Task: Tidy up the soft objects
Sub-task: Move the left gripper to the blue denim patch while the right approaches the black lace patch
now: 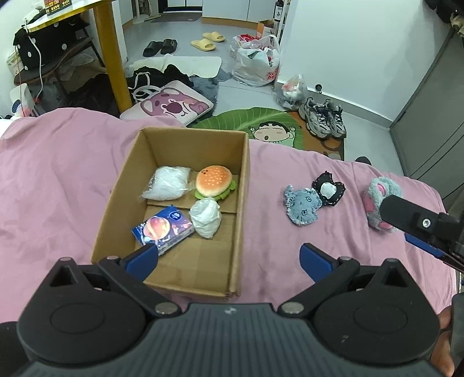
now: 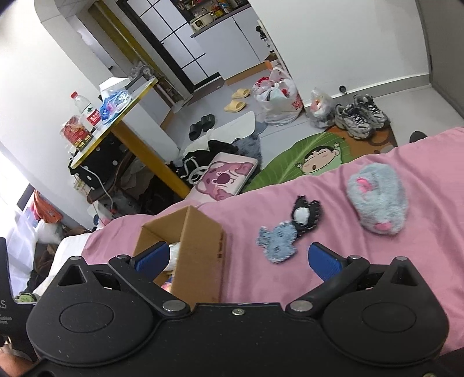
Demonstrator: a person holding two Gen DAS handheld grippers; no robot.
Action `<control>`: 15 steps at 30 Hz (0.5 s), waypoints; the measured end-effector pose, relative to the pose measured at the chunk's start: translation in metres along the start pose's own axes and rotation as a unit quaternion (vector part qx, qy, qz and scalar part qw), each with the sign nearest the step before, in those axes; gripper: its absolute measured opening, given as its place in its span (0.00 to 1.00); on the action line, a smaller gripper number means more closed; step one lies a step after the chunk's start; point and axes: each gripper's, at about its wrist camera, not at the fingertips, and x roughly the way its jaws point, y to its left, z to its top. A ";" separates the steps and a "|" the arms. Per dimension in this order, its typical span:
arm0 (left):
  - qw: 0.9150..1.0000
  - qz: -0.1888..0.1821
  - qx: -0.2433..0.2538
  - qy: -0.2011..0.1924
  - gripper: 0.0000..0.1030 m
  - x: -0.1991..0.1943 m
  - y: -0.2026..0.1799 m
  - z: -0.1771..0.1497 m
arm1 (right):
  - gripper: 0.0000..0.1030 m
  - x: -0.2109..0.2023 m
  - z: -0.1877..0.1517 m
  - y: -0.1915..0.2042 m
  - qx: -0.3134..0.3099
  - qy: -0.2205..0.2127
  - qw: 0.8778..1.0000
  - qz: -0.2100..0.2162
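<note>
1. Both the left gripper (image 1: 229, 258) and the right gripper (image 2: 237, 258) are being held wide open, empty.
2. The denim toy (image 2: 277, 241) is lying just ahead between the right fingers, beside the cardboard box (image 2: 203, 240), towards the bed's (image 2: 420, 174) foot edge.

Only "tnt" reads, on small boxes (image 1: 58, 3) atop the yellow table (image 1: 52, 21).

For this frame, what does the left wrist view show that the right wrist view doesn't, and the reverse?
Only the left wrist view looks into the cardboard box: burger plush, two white bagged items, tissue pack. It also catches the right gripper over the bed.

Only the right wrist view shows the yellow table's top with a water bottle.

Both show the open left gripper, or open right gripper, the denim plush, black patch, grey fluffy plush.
</note>
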 end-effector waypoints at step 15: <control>1.000 0.023 0.007 0.010 1.00 0.001 -0.042 -0.003 | 1.00 -0.020 0.001 -0.048 0.006 -0.010 1.000 -0.016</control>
